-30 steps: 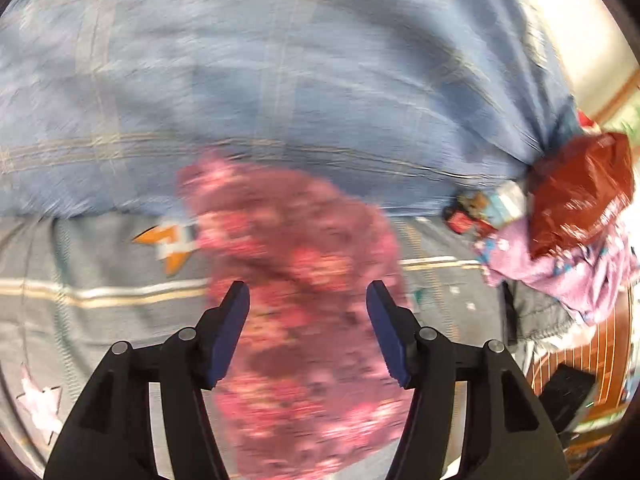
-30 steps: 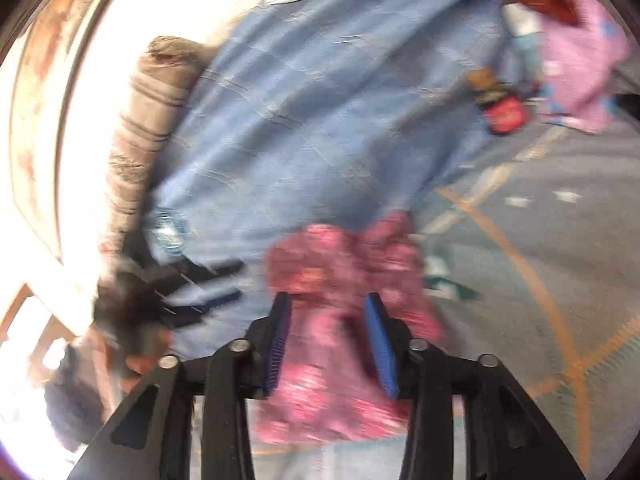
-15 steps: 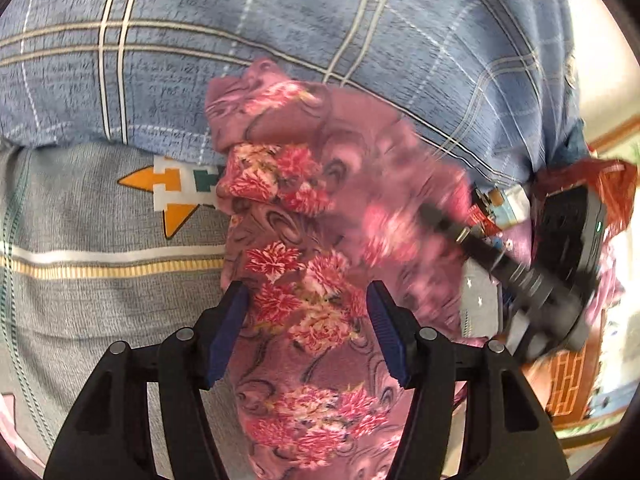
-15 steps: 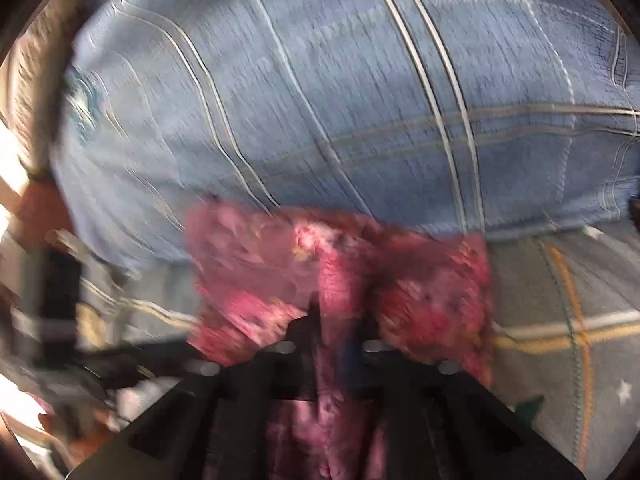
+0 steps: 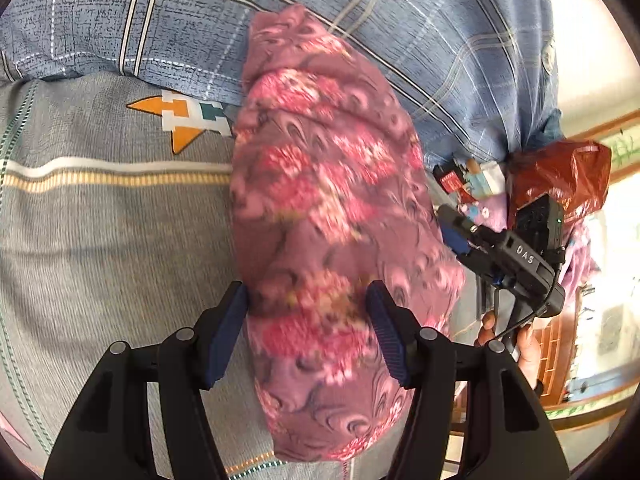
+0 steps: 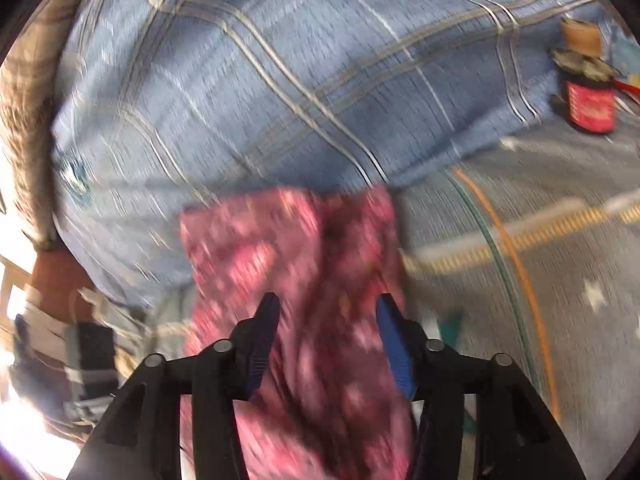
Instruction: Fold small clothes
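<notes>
Blue plaid bedding (image 5: pixel 360 12) fills twelve o'clock above the grey sheet (image 5: pixel 100 240). Your floral garment (image 5: pixel 332 220) could slump and unfold, because neither left gripper (image 5: pixel 308 316) nor right gripper (image 6: pixel 328 320) pinches it: both stand wide, the cloth lying between their fingers.

Each view is taken from behind a gripper, looking forward along its two blue-padded fingers. The left wrist view is aimed down and close at the pink floral garment (image 5: pixel 328 216), which fills the span ahead of the left gripper (image 5: pixel 308 320); the right gripper (image 5: pixel 454 236) is caught to its right. The right wrist view, blurred, is set close behind the right gripper (image 6: pixel 328 312). The garment (image 6: pixel 304 264), the blue plaid pillow (image 5: pixel 400 20) (image 6: pixel 260 80) beyond it and the grey bedsheet (image 5: pixel 100 232) (image 6: pixel 540 240) are shared by both views.
</notes>
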### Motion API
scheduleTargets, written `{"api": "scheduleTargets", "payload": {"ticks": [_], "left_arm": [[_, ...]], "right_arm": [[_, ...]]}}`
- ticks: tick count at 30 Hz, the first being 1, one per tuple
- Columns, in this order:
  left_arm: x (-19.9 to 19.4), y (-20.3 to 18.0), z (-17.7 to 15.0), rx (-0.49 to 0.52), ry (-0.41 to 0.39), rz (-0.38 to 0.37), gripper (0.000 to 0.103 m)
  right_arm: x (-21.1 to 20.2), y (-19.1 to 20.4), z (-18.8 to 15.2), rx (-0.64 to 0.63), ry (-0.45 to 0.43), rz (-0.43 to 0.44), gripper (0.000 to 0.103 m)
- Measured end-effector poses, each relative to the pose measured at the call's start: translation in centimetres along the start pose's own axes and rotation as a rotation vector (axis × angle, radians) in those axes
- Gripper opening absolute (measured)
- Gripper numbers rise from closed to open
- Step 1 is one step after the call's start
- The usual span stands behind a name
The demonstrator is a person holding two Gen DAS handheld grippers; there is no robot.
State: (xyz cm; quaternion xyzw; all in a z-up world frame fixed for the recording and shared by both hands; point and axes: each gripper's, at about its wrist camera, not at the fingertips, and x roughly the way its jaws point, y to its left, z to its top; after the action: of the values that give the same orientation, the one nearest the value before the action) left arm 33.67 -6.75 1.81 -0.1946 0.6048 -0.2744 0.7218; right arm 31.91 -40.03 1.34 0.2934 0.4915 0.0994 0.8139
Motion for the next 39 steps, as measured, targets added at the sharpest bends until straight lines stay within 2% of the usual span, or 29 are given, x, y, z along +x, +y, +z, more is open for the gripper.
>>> {"api": "scheduleTargets", "payload": {"ticks": [2, 4, 6, 8, 9, 11, 12, 17, 18, 19, 21, 23, 24, 26, 27, 29, 30, 32, 34, 35, 36, 37, 38, 39], "left_arm": [[0.4, -0.6, -0.8, -0.010, 0.005, 0.019, 0.063], [-0.1, -1.3, -1.5, -0.007, -0.010, 0.041, 0.063], [-0.8, -1.9, -2.3, 0.010, -0.030, 0.051, 0.063], [-0.8, -1.7, -3.3, 0.022, -0.021, 0.054, 0.063], [-0.4, -1.5, -3.7, 0.026, -0.008, 0.066, 0.063], [1.4, -1.7, -4.2, 0.033, 0.029, 0.104, 0.063], [1.7, -2.2, -4.3, 0.038, 0.016, 0.113, 0.063], [0.6, -3.0, -5.1, 0.051, 0.015, 0.070, 0.063], [0.5, -2.9, -5.3, 0.051, 0.019, 0.062, 0.063], [0.5, -2.7, -5.6, 0.047, 0.024, 0.051, 0.065], [0.9, -2.1, -5.9, 0.018, 0.039, 0.021, 0.065], [1.8, -1.7, -6.0, -0.027, 0.060, -0.011, 0.065], [1.6, -1.4, -6.2, -0.035, 0.052, -0.007, 0.065], [1.2, -2.0, -6.5, -0.019, 0.036, 0.012, 0.064], [1.0, -2.3, -6.6, -0.004, 0.034, 0.027, 0.064], [1.5, -2.8, -7.1, 0.030, 0.039, 0.077, 0.063], [1.8, -2.9, -7.3, 0.045, 0.037, 0.094, 0.062], [1.6, -3.6, -7.7, 0.086, 0.031, 0.131, 0.060], [0.8, -4.0, -7.9, 0.111, 0.028, 0.120, 0.060], [0.0, -4.0, -7.9, 0.128, 0.016, 0.109, 0.060], [-0.8, -4.0, -7.6, 0.145, -0.001, 0.095, 0.060], [-1.5, -4.0, -7.2, 0.152, -0.017, 0.083, 0.060], [-1.9, -4.0, -6.6, 0.153, -0.033, 0.073, 0.060], [-2.4, -3.7, -5.8, 0.143, -0.042, 0.066, 0.060]], "right_arm": [[1.0, -0.1, -1.5, 0.007, 0.050, 0.023, 0.052], [1.2, 1.2, -2.9, -0.044, 0.055, -0.003, 0.029], [-0.1, 2.5, -3.2, -0.118, 0.004, -0.011, 0.022], [-1.3, 2.4, -3.1, -0.106, -0.057, 0.019, 0.019], [-1.1, 2.1, -3.1, -0.108, -0.065, -0.004, 0.019], [0.7, 1.7, -2.9, -0.129, -0.027, -0.084, 0.020], [1.0, 1.4, -3.1, -0.121, -0.020, -0.086, 0.022], [-3.0, 0.7, -4.0, -0.053, -0.053, 0.037, 0.029], [-3.9, 0.2, -4.5, -0.045, -0.046, 0.066, 0.035], [-4.6, -0.1, -5.4, -0.043, -0.038, 0.081, 0.047], [-5.6, -0.9, -7.1, -0.038, -0.031, 0.074, 0.055], [-5.7, -1.8, -8.2, -0.035, -0.008, 0.107, 0.055], [-5.6, -2.1, -9.0, -0.039, -0.004, 0.116, 0.051], [-4.9, -0.5, -10.0, -0.112, -0.004, 0.045, 0.010], [-5.1, 0.3, -10.3, -0.162, -0.001, 0.020, 0.006], [-5.8, 1.4, -10.4, -0.196, -0.054, -0.020, 0.006], [-5.6, 1.6, -10.1, -0.201, -0.048, -0.047, 0.006], [-4.1, 1.4, -10.1, -0.229, 0.005, -0.137, 0.009], [-4.2, 1.7, -9.9, -0.223, 0.021, -0.115, 0.018], [-4.9, 1.8, -9.6, -0.213, 0.009, -0.093, 0.019], [-5.6, 1.8, -9.2, -0.195, -0.011, -0.056, 0.024], [-6.6, 1.4, -8.5, -0.157, -0.039, 0.012, 0.037], [-7.2, 0.9, -8.1, -0.123, -0.061, 0.055, 0.045], [-7.5, 0.5, -7.5, -0.085, -0.089, 0.085, 0.057]]}}
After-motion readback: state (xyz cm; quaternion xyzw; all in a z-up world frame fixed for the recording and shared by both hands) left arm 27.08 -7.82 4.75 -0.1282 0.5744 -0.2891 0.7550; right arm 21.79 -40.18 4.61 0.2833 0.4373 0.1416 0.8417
